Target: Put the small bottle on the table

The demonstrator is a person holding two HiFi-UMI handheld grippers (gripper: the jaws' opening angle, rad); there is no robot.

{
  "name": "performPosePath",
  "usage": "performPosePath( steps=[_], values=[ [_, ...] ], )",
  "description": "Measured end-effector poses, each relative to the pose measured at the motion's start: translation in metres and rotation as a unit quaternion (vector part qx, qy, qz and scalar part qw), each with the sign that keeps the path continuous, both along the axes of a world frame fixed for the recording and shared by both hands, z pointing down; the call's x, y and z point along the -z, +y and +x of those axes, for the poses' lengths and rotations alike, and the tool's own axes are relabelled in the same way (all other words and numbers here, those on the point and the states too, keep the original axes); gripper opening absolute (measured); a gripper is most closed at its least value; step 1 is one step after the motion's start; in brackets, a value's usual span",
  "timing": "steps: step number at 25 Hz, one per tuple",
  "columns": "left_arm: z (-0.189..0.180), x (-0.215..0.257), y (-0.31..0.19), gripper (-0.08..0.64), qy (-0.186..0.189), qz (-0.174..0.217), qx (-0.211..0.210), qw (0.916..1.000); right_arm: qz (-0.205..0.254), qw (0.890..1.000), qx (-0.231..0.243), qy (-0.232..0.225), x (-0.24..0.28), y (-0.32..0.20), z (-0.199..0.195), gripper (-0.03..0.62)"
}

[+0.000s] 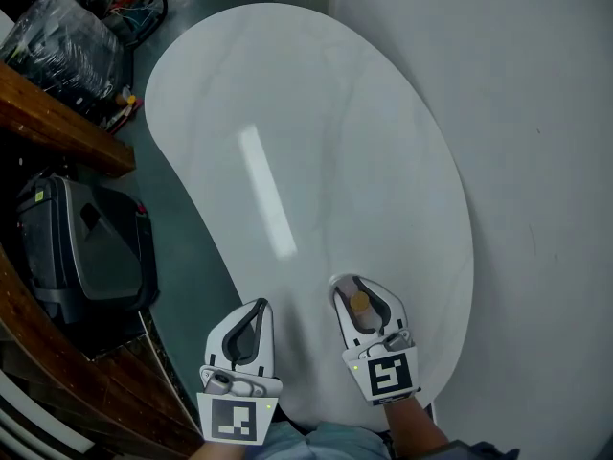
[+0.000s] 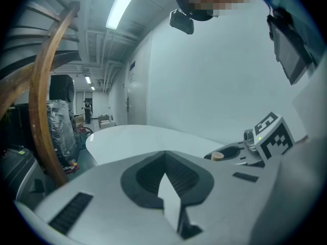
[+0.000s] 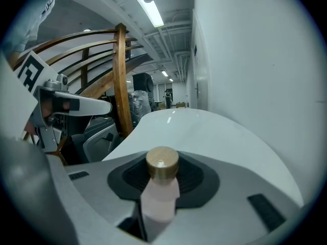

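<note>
The small bottle [image 3: 159, 195], pale pink with a round wooden cap [image 3: 162, 162], stands upright between the jaws of my right gripper [image 1: 348, 283], which is shut on it. From the head view only its cap [image 1: 360, 304] shows, over the near end of the white oval table [image 1: 316, 142]. The left gripper view catches the same cap [image 2: 218, 156] off to the right. My left gripper [image 1: 260, 305] hovers beside the table's near left edge, shut with nothing in it. The two grippers are side by side and apart.
A black case [image 1: 86, 247] sits on the dark floor left of the table. Curved wooden rails [image 1: 57, 123] run along the left. Plastic-wrapped goods [image 1: 62, 36] are at the far left. A white wall [image 1: 536, 113] borders the table's right side.
</note>
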State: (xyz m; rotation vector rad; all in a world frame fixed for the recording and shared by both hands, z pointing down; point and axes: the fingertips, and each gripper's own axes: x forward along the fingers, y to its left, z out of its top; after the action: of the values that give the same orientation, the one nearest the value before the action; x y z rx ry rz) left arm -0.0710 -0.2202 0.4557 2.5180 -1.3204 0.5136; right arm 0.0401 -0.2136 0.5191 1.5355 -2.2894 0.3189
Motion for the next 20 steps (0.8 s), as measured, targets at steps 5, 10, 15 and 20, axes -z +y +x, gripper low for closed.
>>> performPosePath(
  steps=[5, 10, 15, 20],
  values=[
    [0.0, 0.003, 0.003, 0.0, 0.002, 0.005, 0.0, 1.0, -0.017, 1.0, 0.004, 0.018, -0.006, 0.006, -0.004, 0.118],
    [-0.001, 0.006, 0.006, 0.0, 0.003, 0.012, 0.003, 0.9999, -0.05, 0.999, -0.015, -0.011, -0.016, 0.007, -0.004, 0.123],
    [-0.005, 0.016, 0.011, 0.0, 0.008, 0.023, 0.009, 0.9997, -0.005, 1.0, 0.011, 0.016, 0.006, -0.001, -0.006, 0.144],
    [-0.009, 0.032, 0.012, 0.0, 0.017, 0.05, 0.018, 0.9984, 0.035, 0.999, 0.027, 0.022, 0.039, -0.007, -0.013, 0.153]
  ],
)
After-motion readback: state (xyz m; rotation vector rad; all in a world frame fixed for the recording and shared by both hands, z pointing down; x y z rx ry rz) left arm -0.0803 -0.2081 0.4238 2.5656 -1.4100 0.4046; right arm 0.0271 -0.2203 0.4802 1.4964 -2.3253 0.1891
